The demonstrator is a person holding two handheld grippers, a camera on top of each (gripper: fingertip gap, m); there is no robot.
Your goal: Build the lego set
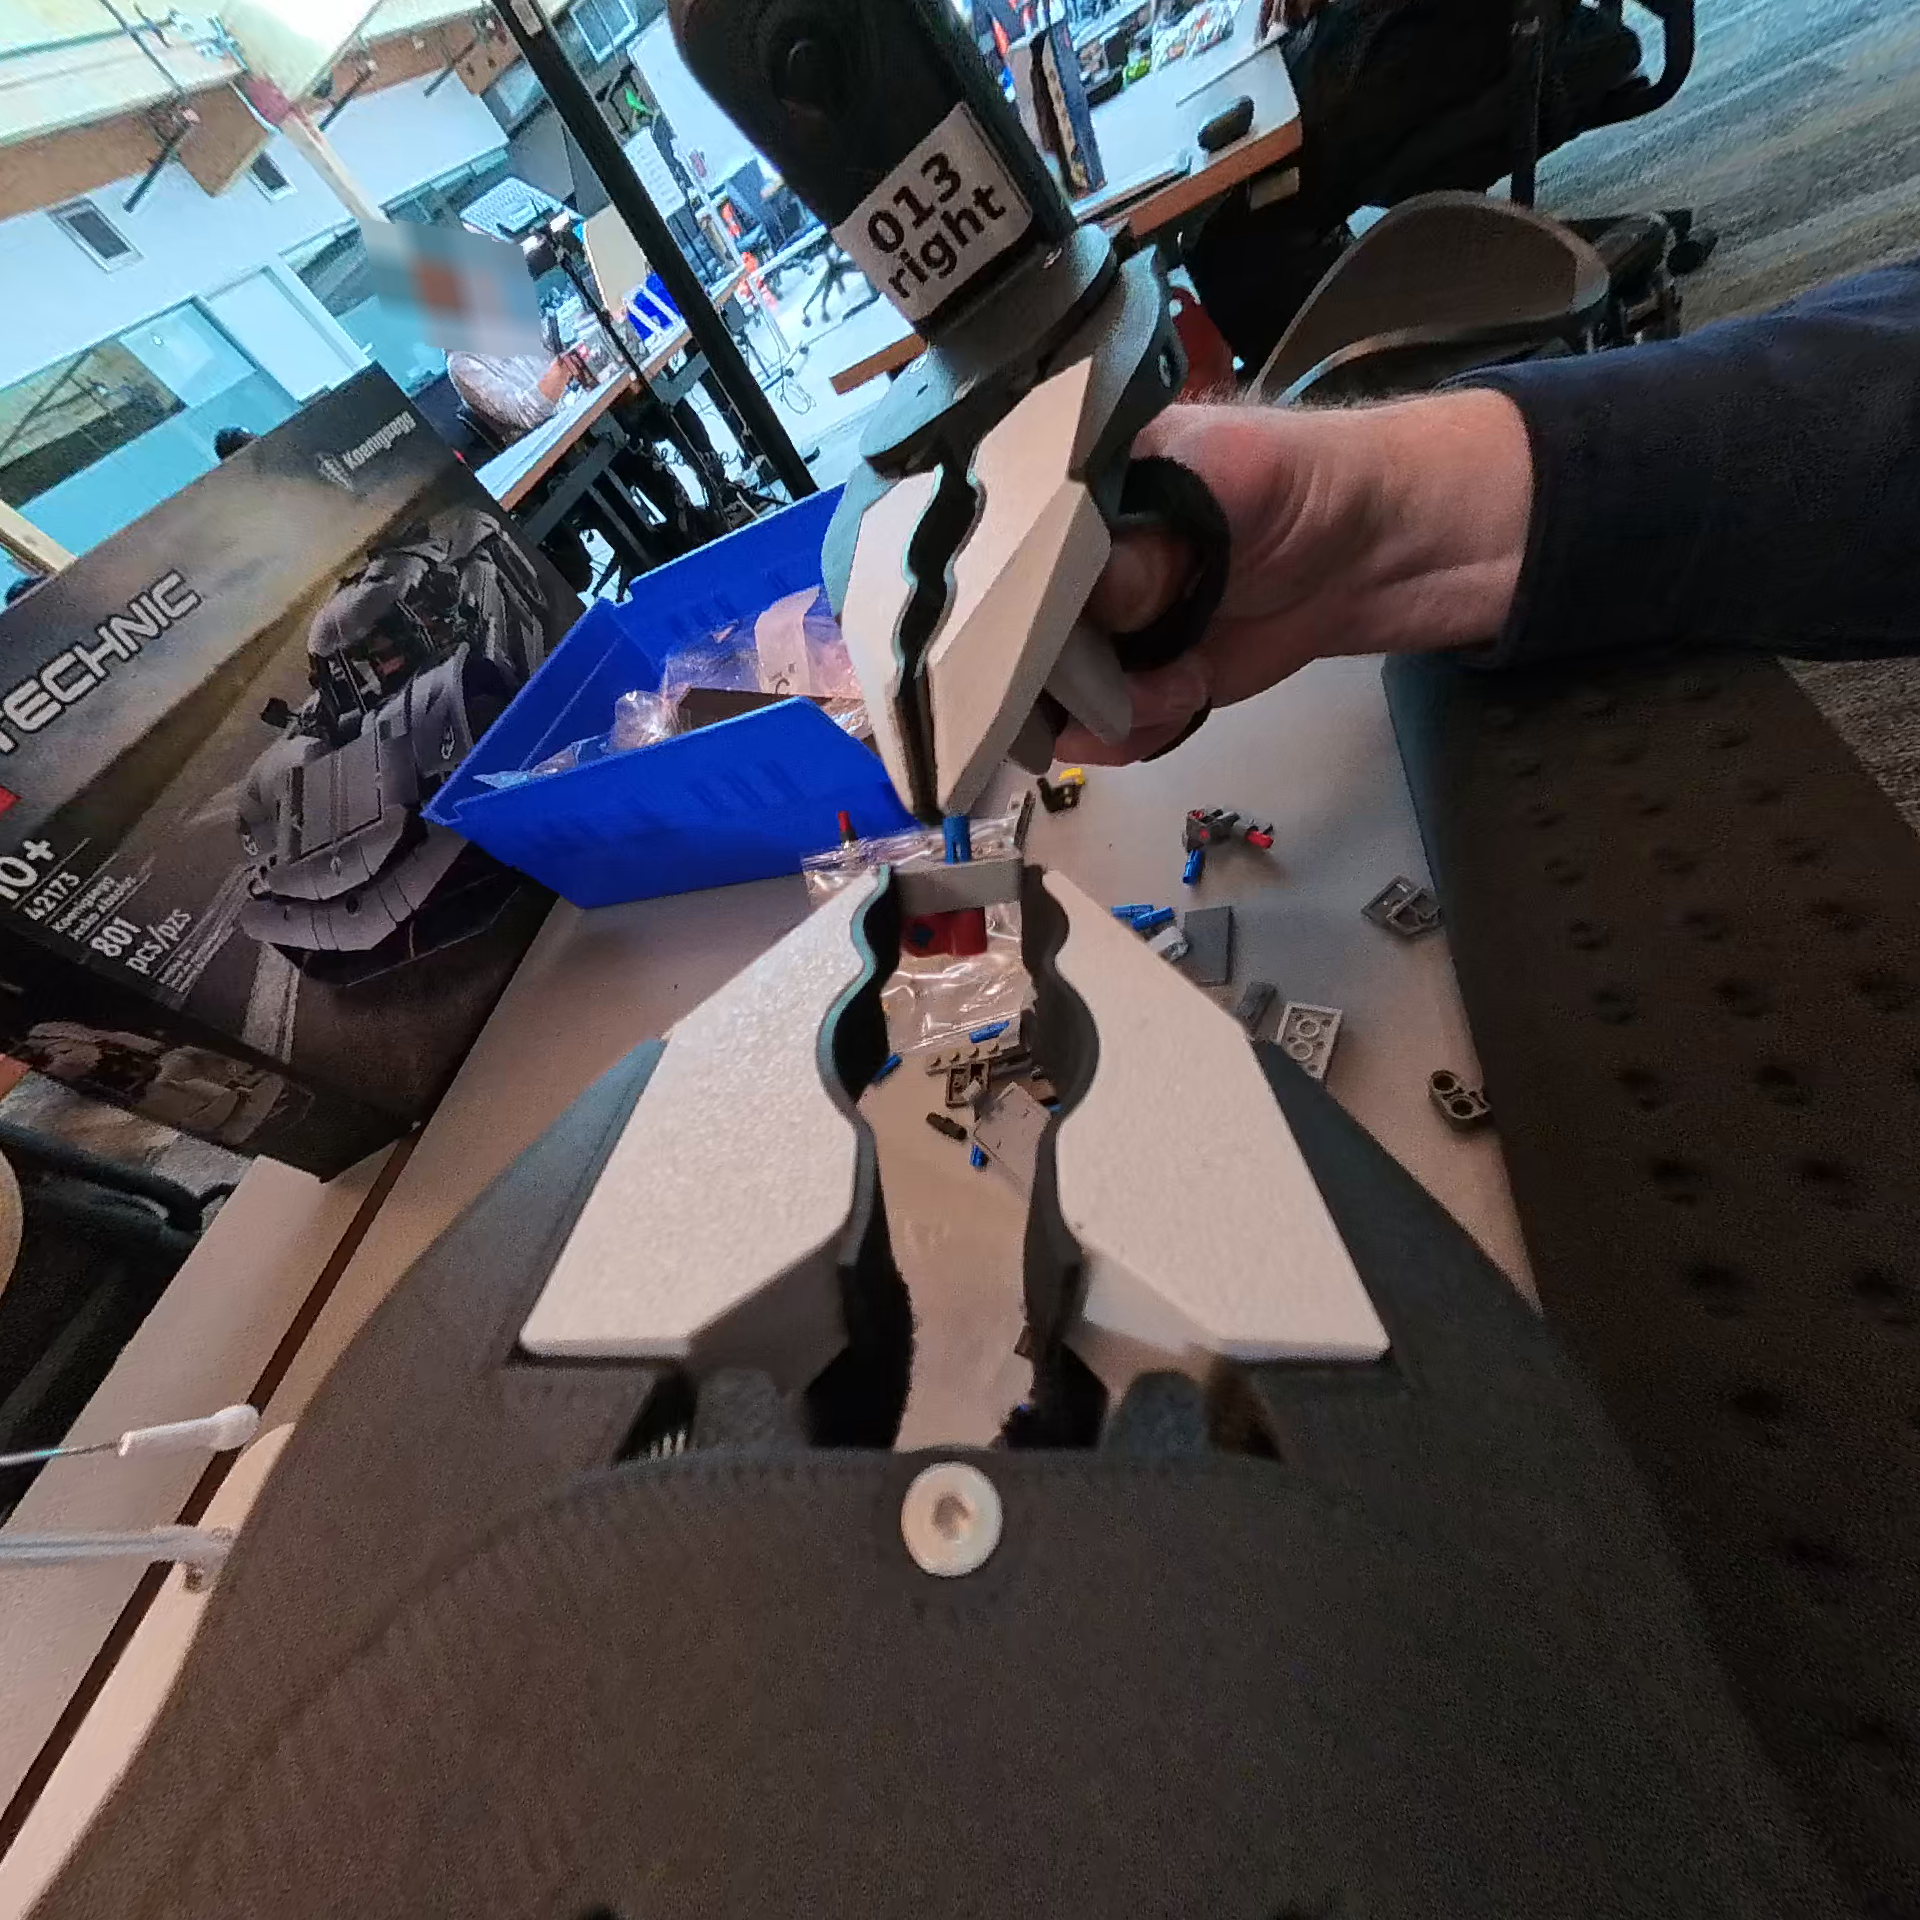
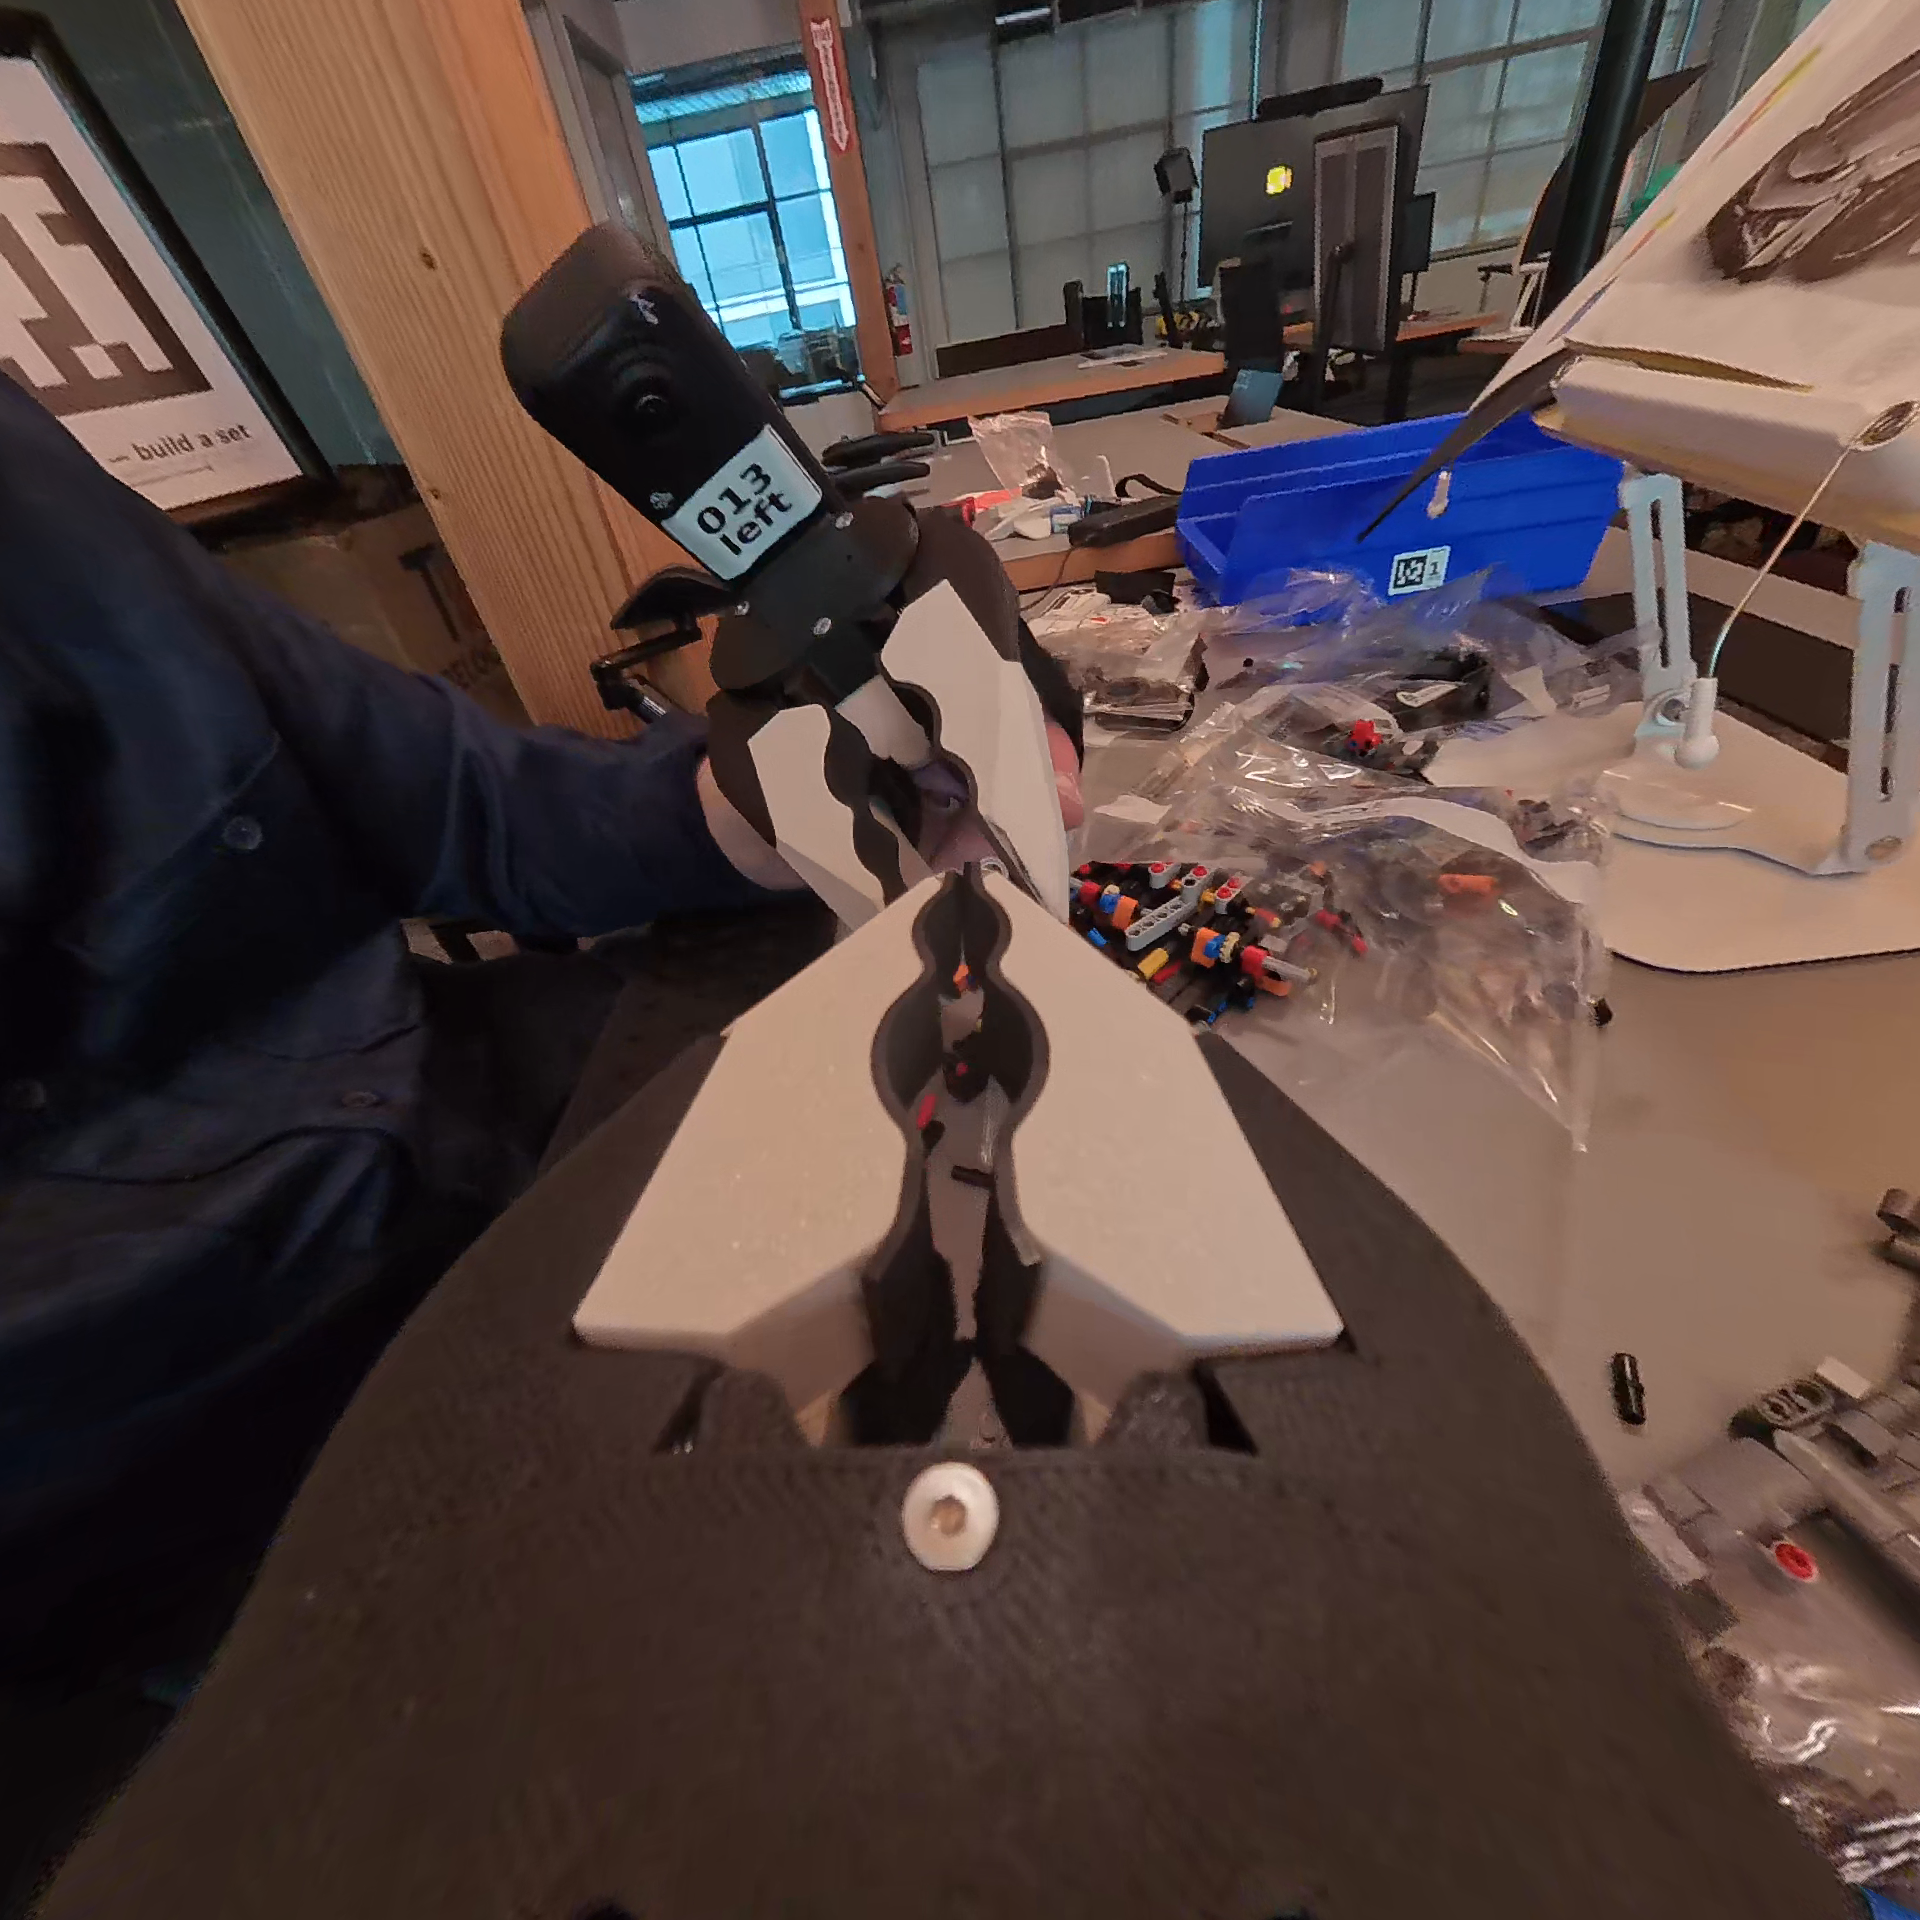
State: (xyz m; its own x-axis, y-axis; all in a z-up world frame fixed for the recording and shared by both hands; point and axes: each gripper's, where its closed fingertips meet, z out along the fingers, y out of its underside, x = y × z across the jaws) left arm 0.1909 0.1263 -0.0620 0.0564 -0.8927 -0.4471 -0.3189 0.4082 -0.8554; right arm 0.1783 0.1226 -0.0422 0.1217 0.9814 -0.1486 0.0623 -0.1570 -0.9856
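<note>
Left wrist view: left gripper [image 1: 956,883] jaws set to a narrow gap, clamped on the two ends of a grey lego beam [image 1: 956,881] at frame centre. Beam long axis runs left–right across the frame, spanning tip to tip; a red piece [image 1: 948,932] hangs beneath it.

A blue pin [image 1: 954,831] stands upright in the beam's top, long axis vertical in the frame. Right gripper [image 1: 932,805] enters from the upper middle, pointing steeply down, tips nearly together and pinched on the pin's upper end. The hand [image 1: 1320,561] holding it comes in from the right edge, dark sleeve behind it, fingers through the black trigger loop.

Right wrist view: own fingertips meet at frame centre [image 2: 961,883]; the pin is not discernible here. The other gripper angles in from the upper left, tips down toward the same spot.

Surroundings: grey table [image 1: 1340,790] with loose pieces [image 1: 1299,1034] at centre right, blue bin [image 1: 665,769] upper left of centre, set box [image 1: 239,790] at left edge.
</note>
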